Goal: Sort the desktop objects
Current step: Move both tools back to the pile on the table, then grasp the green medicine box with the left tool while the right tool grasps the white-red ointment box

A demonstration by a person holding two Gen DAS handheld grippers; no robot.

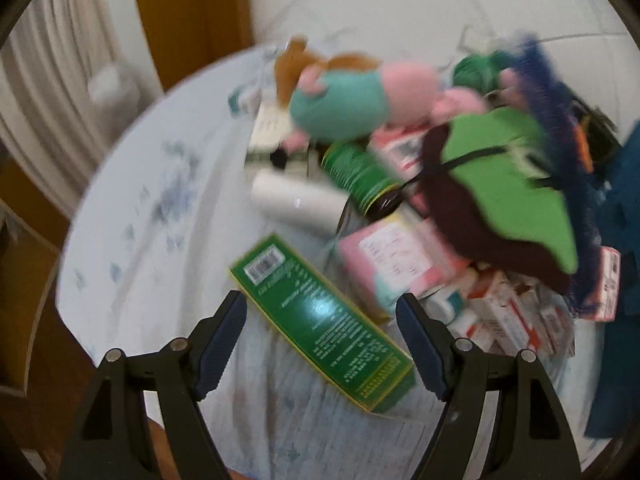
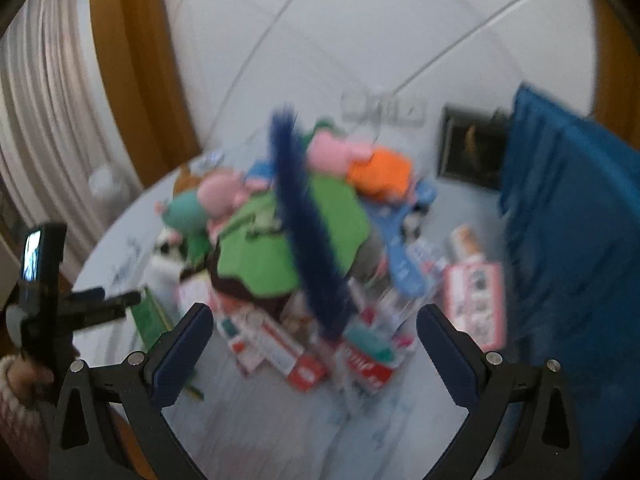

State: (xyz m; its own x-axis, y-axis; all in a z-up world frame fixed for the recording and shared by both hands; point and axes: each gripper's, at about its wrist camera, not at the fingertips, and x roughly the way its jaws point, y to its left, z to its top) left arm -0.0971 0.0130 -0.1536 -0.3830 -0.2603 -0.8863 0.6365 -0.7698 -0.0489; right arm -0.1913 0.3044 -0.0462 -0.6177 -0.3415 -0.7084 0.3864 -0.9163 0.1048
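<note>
A heap of objects lies on a round table with a pale blue cloth. My left gripper stands open just above a long green box, which lies flat between its fingers without being touched. Behind it are a white bottle, a green bottle, a pink box, a pink plush toy in a teal dress and a green and brown cloth piece. My right gripper is open too, facing the heap with red and white boxes and a dark blue fuzzy strip ahead.
A blue cloth hangs at the right of the table. The other gripper, held by a hand in a knitted sleeve, shows at the left of the right wrist view. A white wall and a wooden door frame stand behind.
</note>
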